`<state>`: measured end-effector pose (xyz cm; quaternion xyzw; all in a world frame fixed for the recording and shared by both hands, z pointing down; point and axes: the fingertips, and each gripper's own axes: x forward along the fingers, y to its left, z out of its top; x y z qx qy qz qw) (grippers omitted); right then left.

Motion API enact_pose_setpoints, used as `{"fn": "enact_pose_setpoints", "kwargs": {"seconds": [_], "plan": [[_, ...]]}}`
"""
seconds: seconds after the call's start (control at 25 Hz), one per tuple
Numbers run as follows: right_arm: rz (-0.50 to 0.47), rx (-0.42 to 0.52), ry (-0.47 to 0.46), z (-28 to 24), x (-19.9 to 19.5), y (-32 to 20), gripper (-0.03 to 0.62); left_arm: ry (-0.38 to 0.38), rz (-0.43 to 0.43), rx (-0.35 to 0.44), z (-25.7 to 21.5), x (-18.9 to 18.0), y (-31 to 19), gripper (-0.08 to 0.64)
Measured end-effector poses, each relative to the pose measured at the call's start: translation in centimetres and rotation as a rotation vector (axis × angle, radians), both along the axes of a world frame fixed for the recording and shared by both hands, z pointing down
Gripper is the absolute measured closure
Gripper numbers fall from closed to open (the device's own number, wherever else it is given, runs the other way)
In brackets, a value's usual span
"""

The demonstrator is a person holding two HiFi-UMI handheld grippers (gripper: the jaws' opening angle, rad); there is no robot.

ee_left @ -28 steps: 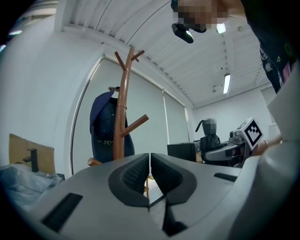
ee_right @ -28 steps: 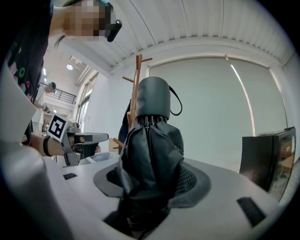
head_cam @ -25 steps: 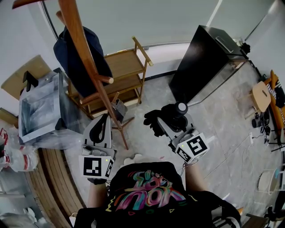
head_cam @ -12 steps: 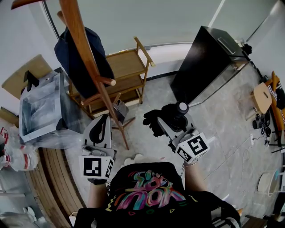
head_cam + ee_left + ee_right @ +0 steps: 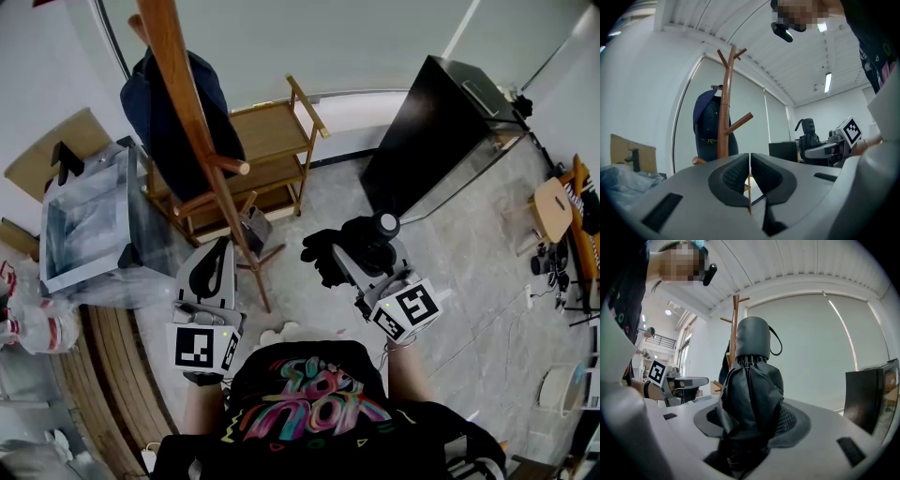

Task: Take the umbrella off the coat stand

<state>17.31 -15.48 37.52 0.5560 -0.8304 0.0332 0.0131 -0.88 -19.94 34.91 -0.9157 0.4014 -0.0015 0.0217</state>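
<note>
Almost nothing has changed over the last second: both of your grippers sit where they were at the lower centre of the head view, and only the coat stand has slid slightly rightward in the frame, which looks like a small nod of your head and not a move of the hands. For the task, this means you are holding steady with the job effectively done. The umbrella is already clear of the stand, out over the open floor at the centre of the frame, well apart from the wooden pole and its pegs. Your right gripper is clamped on it, the pads pressing into the bunched fabric from both sides, as the right gripper view shows plainly. Your left gripper holds nothing; its jaws are pressed together with only a hairline between the pads, and it points toward the stand's foot. The umbrella is a compact folding one, black, its canopy collapsed but loose and crumpled, not strapped tight. It has a rounded dark grey handle at the far end and a thin wrist loop hanging off one side. A dark jacket is on the stand at the upper left.
</note>
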Motion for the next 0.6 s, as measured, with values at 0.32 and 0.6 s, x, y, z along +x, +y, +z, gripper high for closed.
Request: {"fn": "enact_pose_setpoints", "kwargs": {"seconds": [0.32, 0.6], "plan": [[-0.007, -0.01, -0.008, 0.06, -0.24, 0.03, 0.344, 0.003, -0.01, -0.01, 0.19, -0.27, -0.08, 0.528], [-0.017, -0.002, -0.006, -0.31, -0.71, -0.05, 0.345, -0.001, 0.002, -0.007, 0.35, -0.58, -0.03, 0.528]]}}
